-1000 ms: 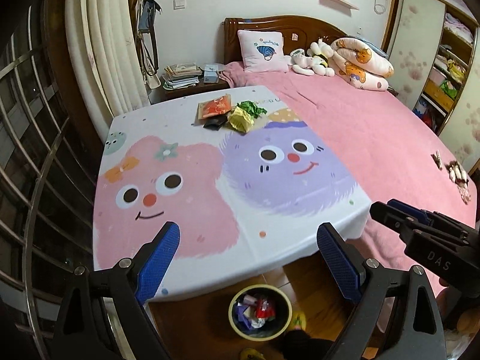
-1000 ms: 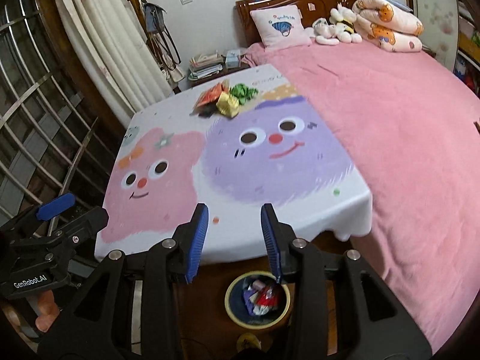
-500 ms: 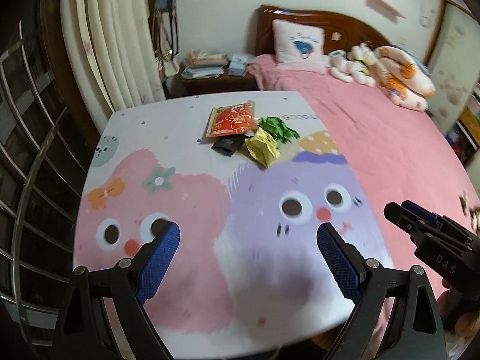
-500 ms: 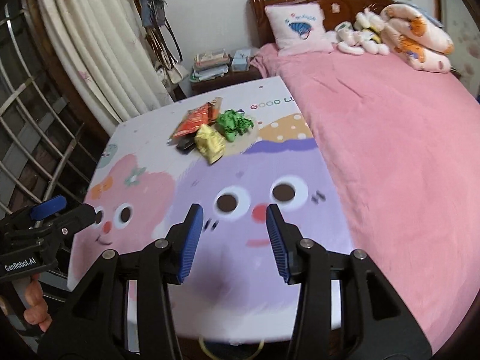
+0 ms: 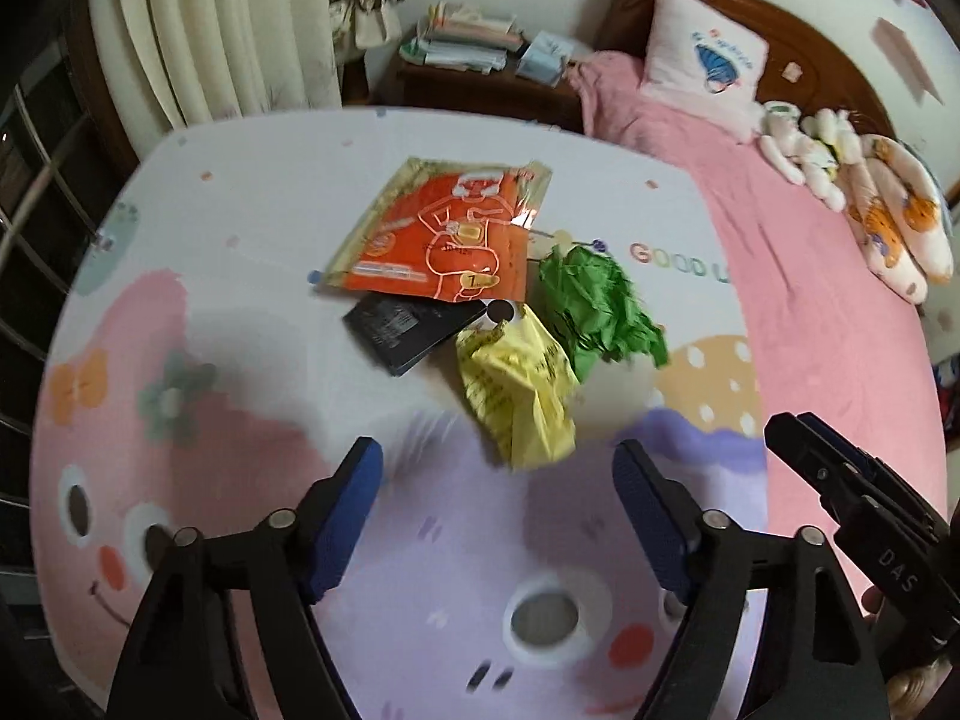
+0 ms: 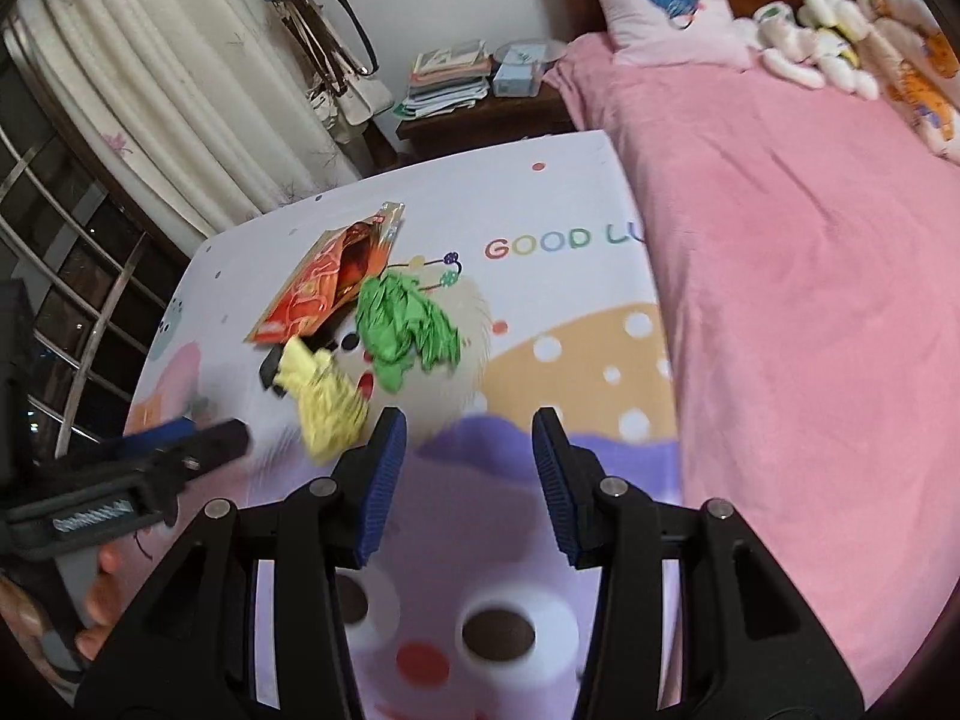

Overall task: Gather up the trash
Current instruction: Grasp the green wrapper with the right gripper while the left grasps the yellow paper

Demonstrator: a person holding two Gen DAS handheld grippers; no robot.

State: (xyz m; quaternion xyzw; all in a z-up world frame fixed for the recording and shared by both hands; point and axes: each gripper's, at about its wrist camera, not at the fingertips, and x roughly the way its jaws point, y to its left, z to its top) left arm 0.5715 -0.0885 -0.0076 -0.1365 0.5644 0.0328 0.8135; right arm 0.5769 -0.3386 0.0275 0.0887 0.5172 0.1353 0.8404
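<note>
A small pile of trash lies on the cartoon tablecloth (image 5: 240,276): an orange snack packet (image 5: 447,234), a black packet (image 5: 408,327), a crumpled yellow wrapper (image 5: 519,387) and crumpled green paper (image 5: 597,309). My left gripper (image 5: 498,483) is open and empty, just short of the yellow wrapper. My right gripper (image 6: 468,456) is open and empty, a little nearer than the green paper (image 6: 408,324) and right of the yellow wrapper (image 6: 324,396). The orange packet (image 6: 330,282) lies behind them. Each gripper shows at the edge of the other's view.
A pink bed (image 6: 810,276) runs along the table's right side, with a pillow (image 5: 705,60) and plush toys (image 5: 810,144) at its head. A nightstand with books (image 5: 468,45) stands behind the table. Curtains (image 5: 228,30) and a window grille are at the left.
Both grippers have moved forward over the table toward the trash pile, which now looks much larger. The floor bin seen a second ago is out of view. Both stay open.
</note>
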